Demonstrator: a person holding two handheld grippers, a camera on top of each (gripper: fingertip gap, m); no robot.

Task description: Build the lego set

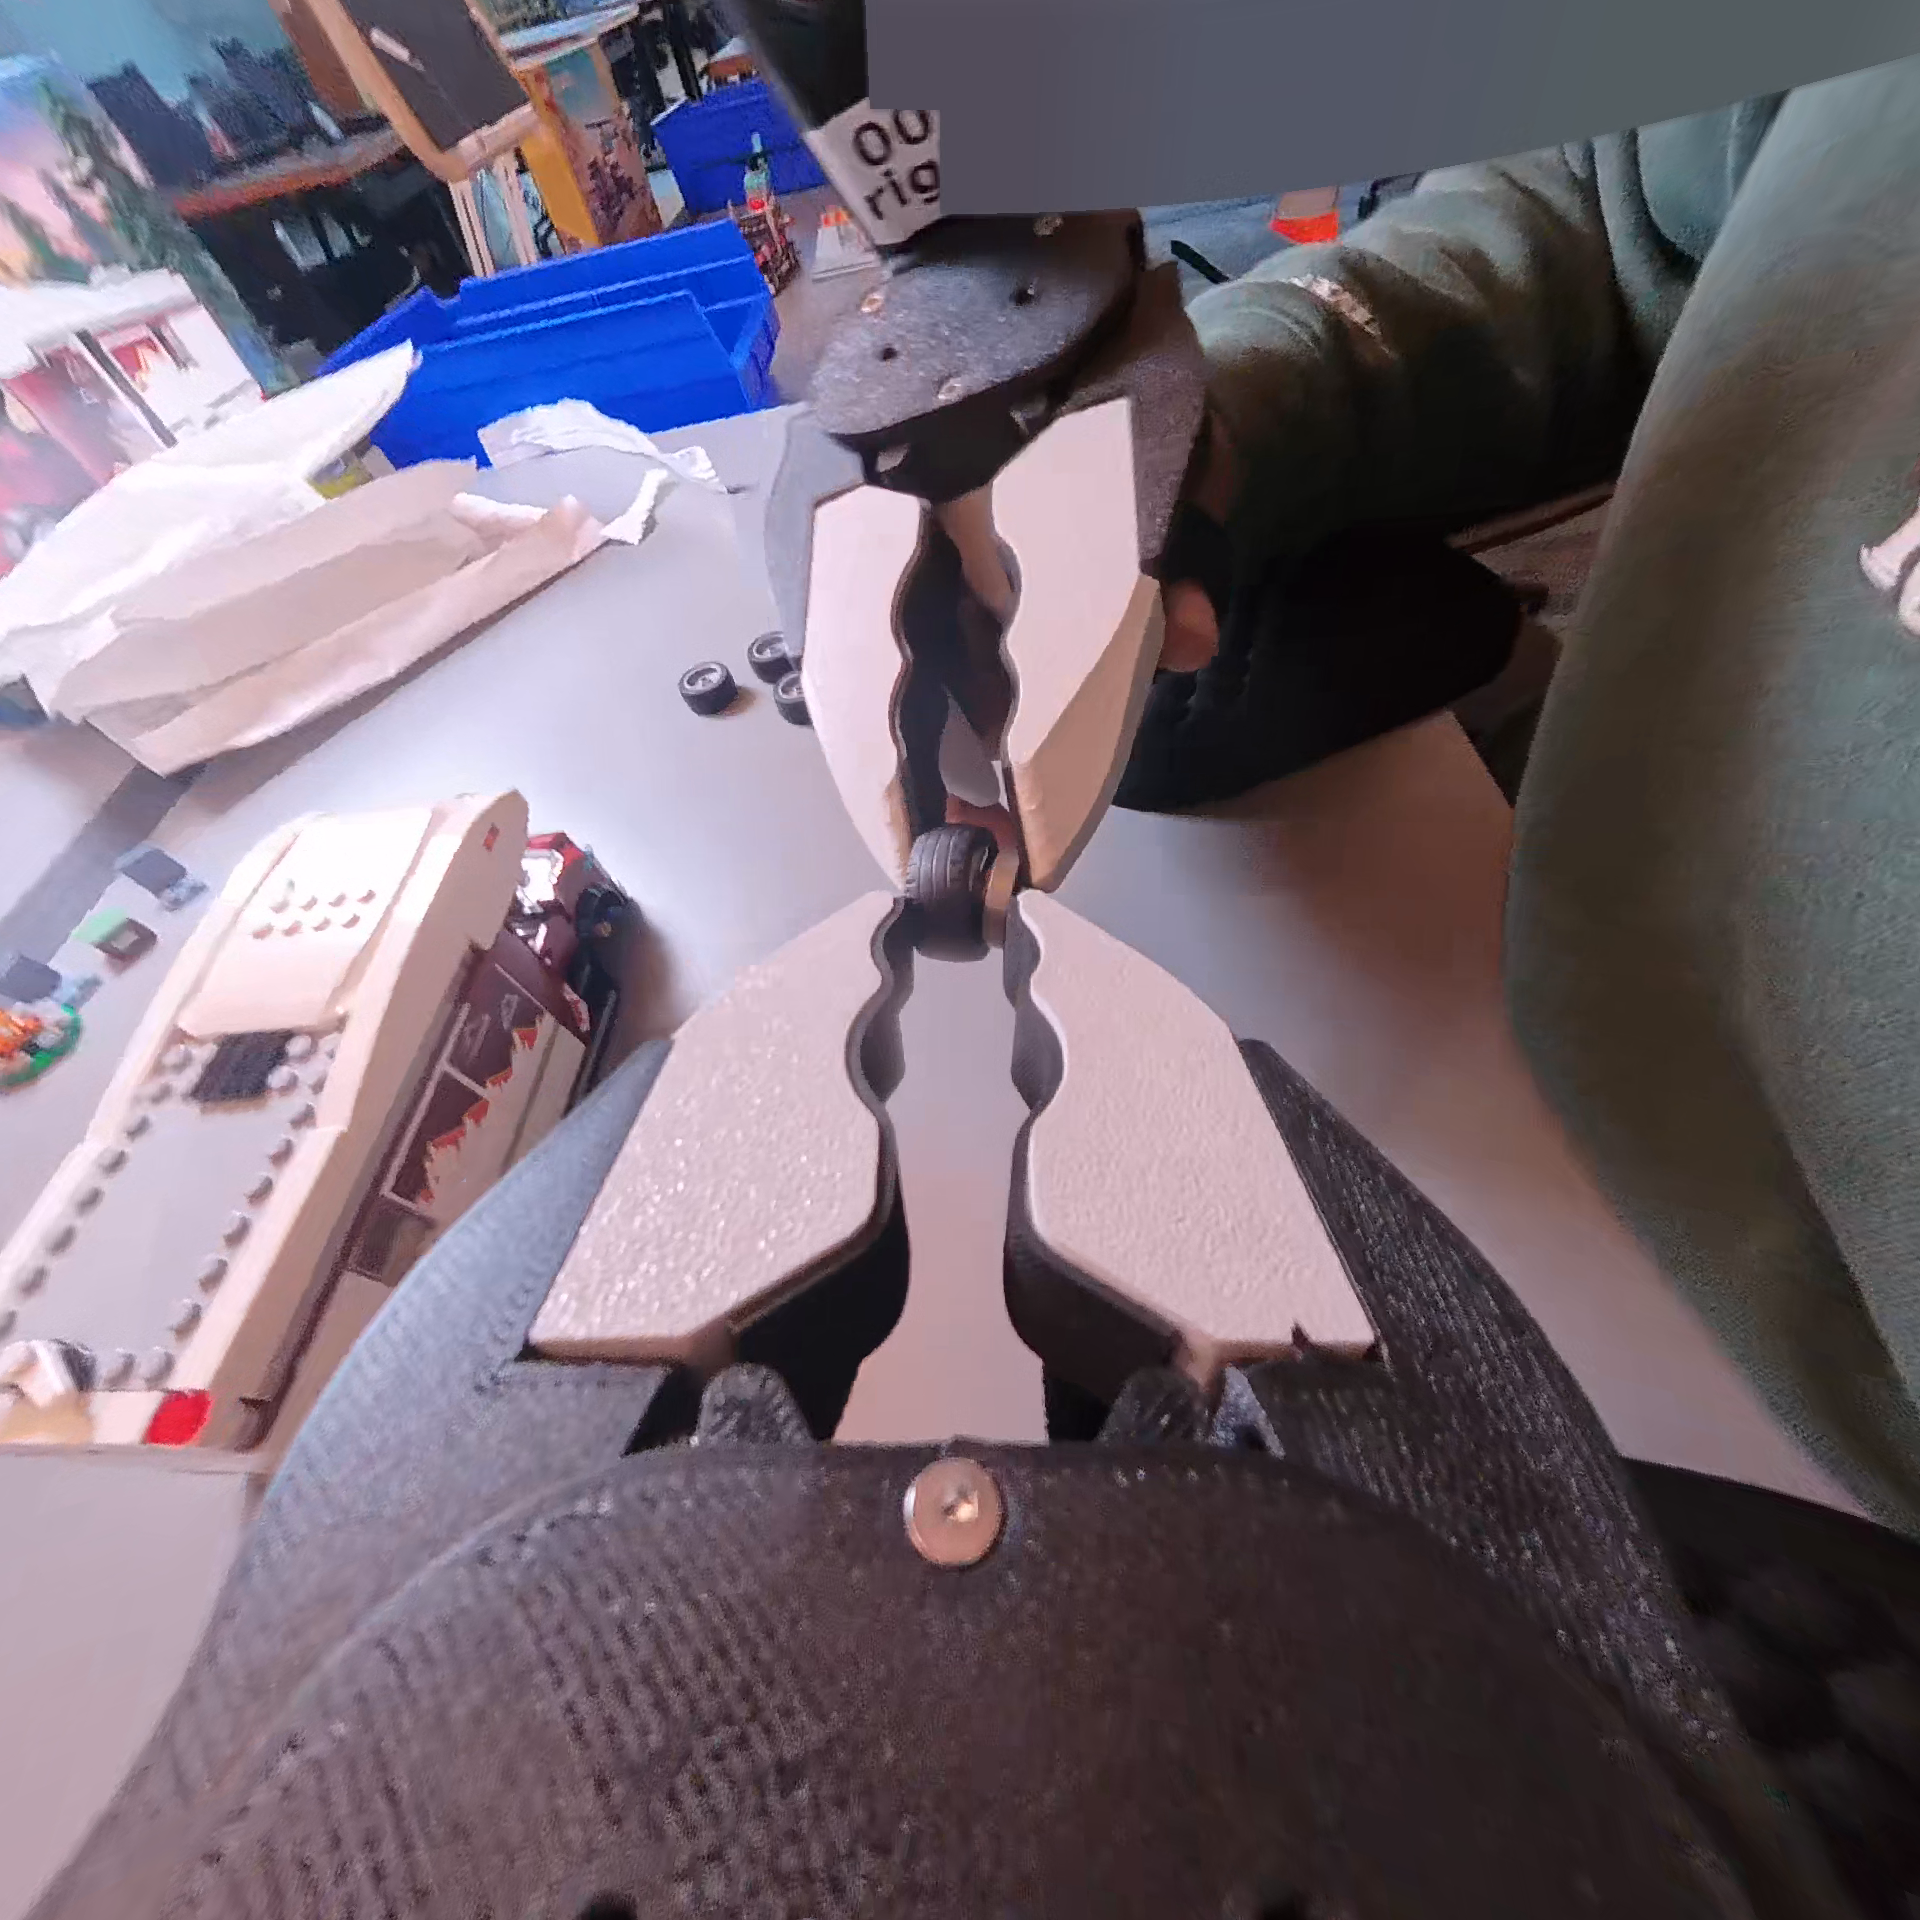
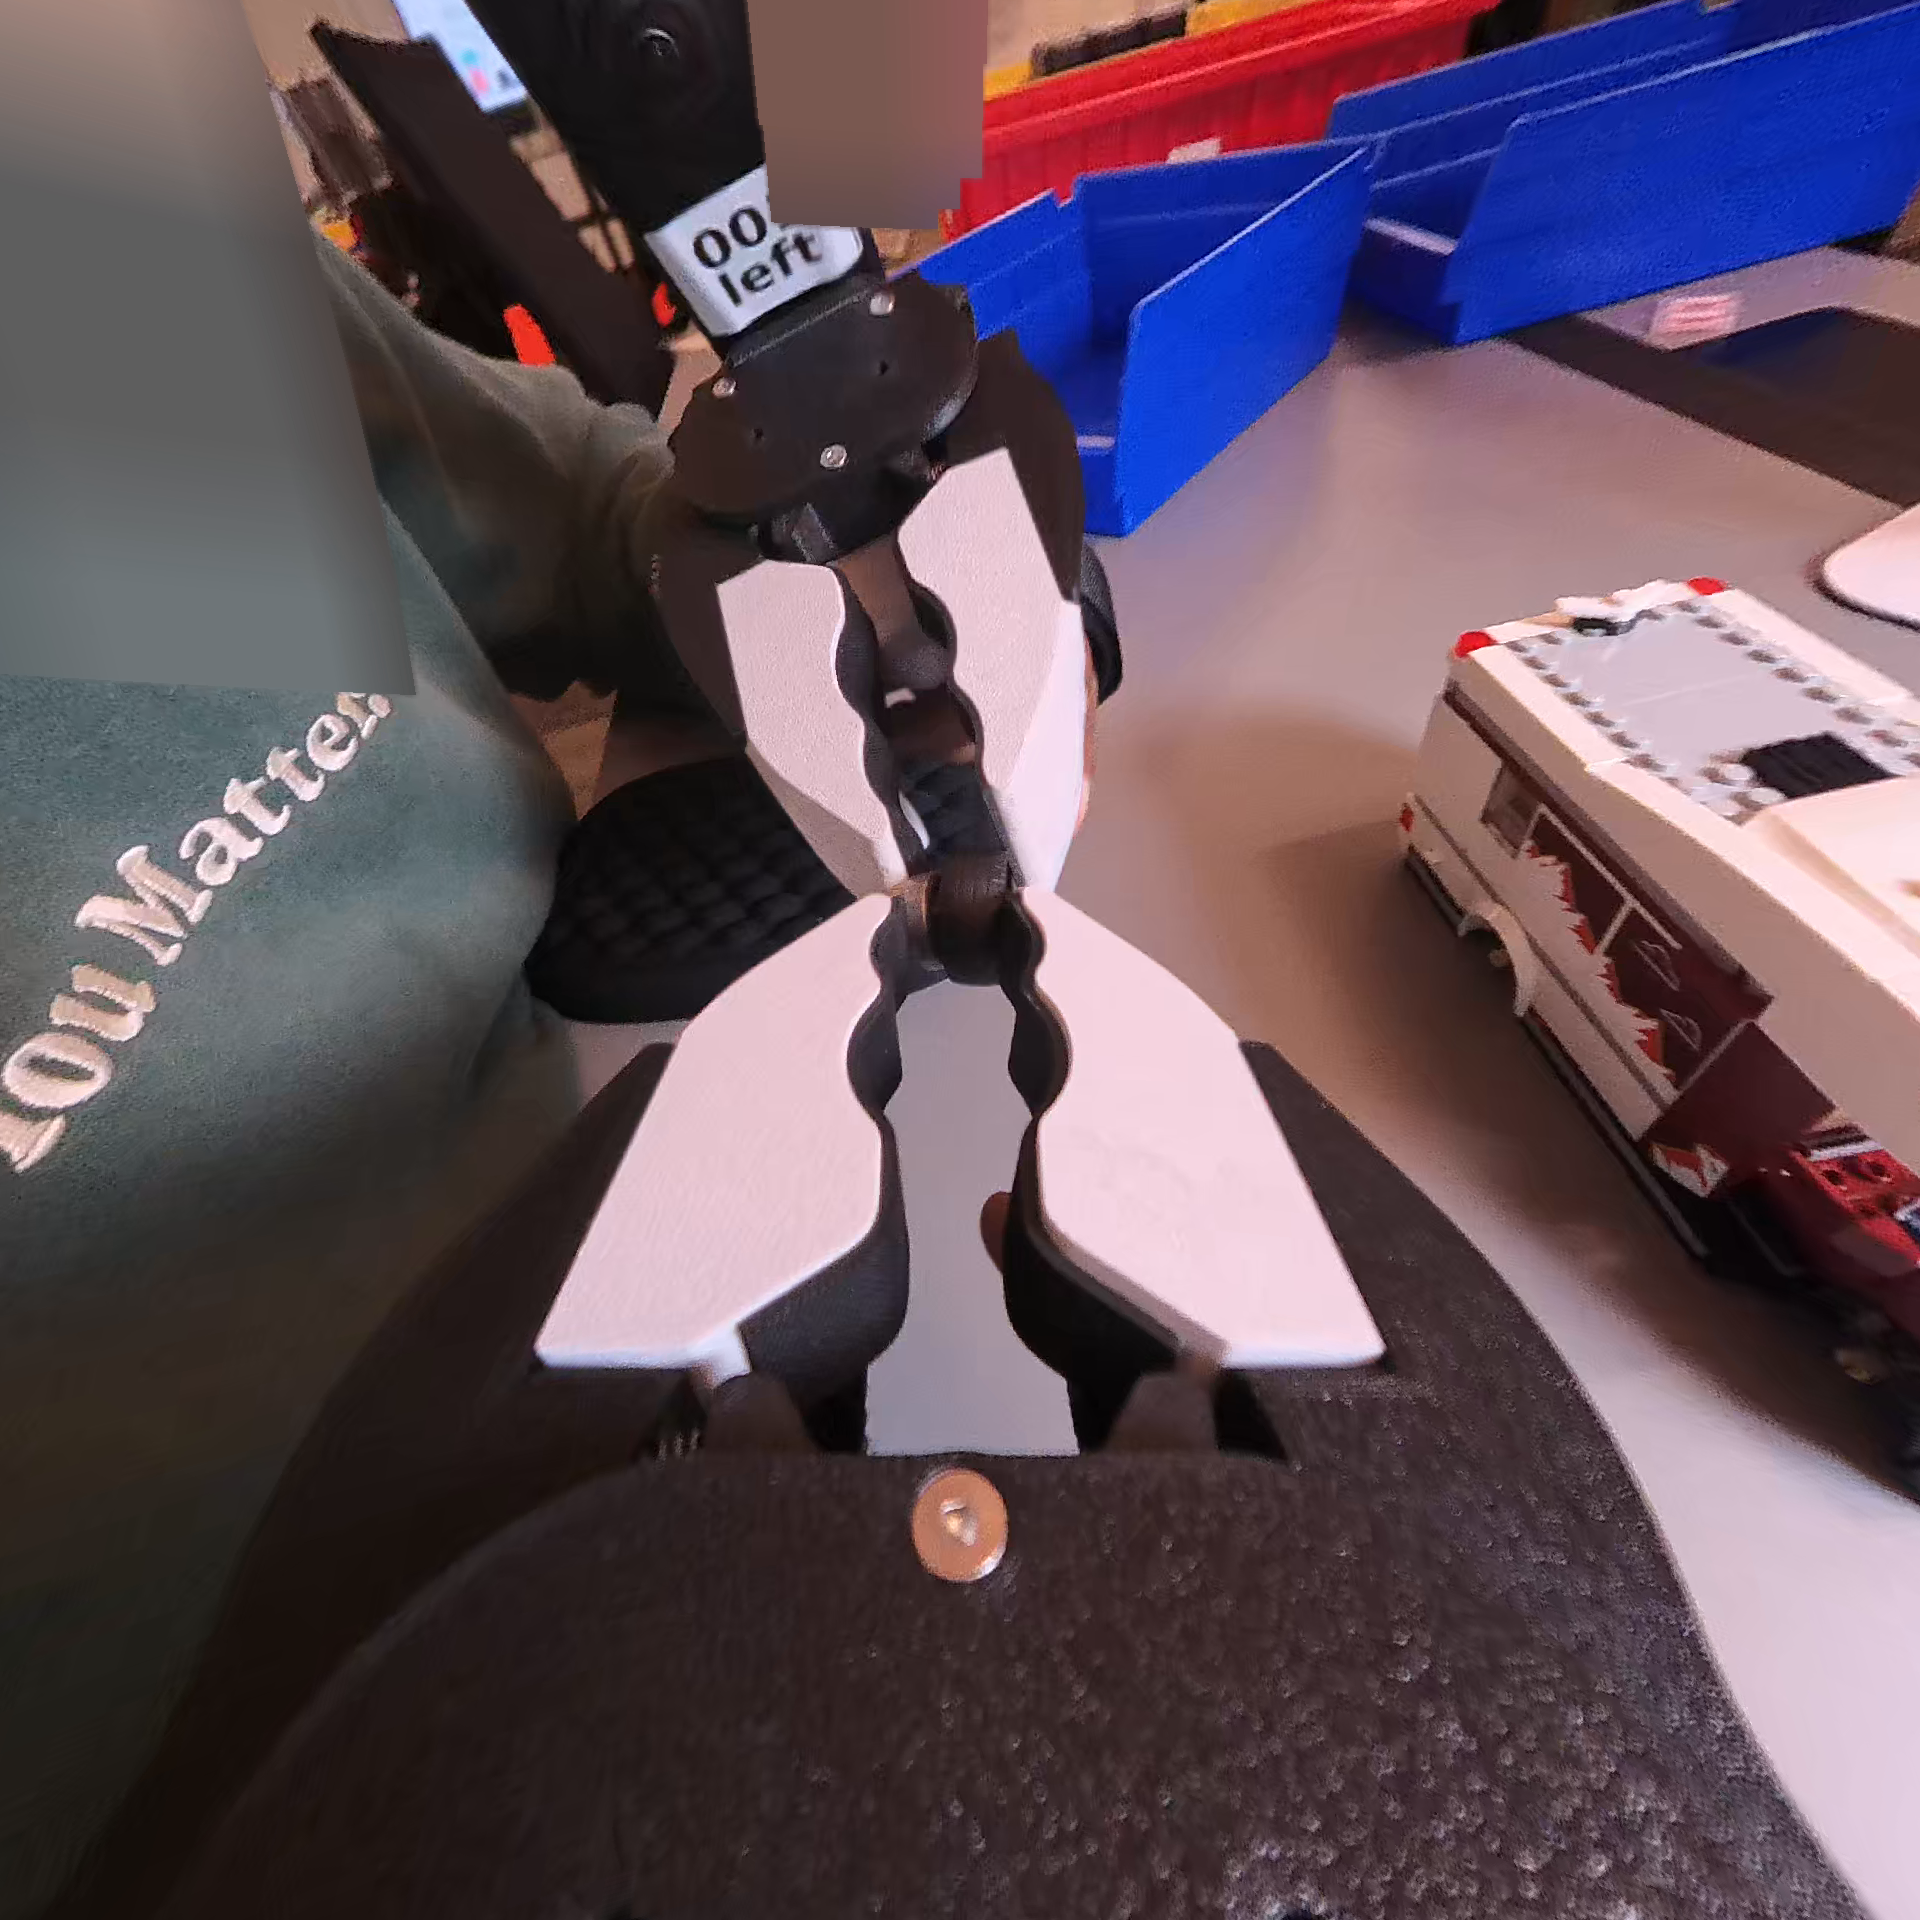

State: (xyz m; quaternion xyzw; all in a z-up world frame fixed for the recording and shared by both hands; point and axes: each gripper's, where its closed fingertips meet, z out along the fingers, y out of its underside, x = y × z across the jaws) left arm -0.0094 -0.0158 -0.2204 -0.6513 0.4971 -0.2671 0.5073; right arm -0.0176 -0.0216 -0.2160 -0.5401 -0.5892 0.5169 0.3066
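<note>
Your left gripper [image 1: 951, 920] and right gripper [image 2: 951, 930] meet tip to tip, both clamped on one small black rubber toy wheel with a grey hub [image 1: 948, 883] above the grey tabletop [image 1: 623, 748]. A white-and-maroon brick-built camper [image 2: 1662, 883] stands beside. Only your left view shows three loose wheels [image 1: 743, 675] and crumpled white paper [image 1: 260, 582]; only the right shows red bins [image 2: 1195, 114].

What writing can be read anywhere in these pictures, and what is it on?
White label on right gripper handle: print, not copied here.
White label on left gripper handle: same.
Green sweatshirt: white stitched lettering, not copied.
Toy camper: no writing legible.
</note>
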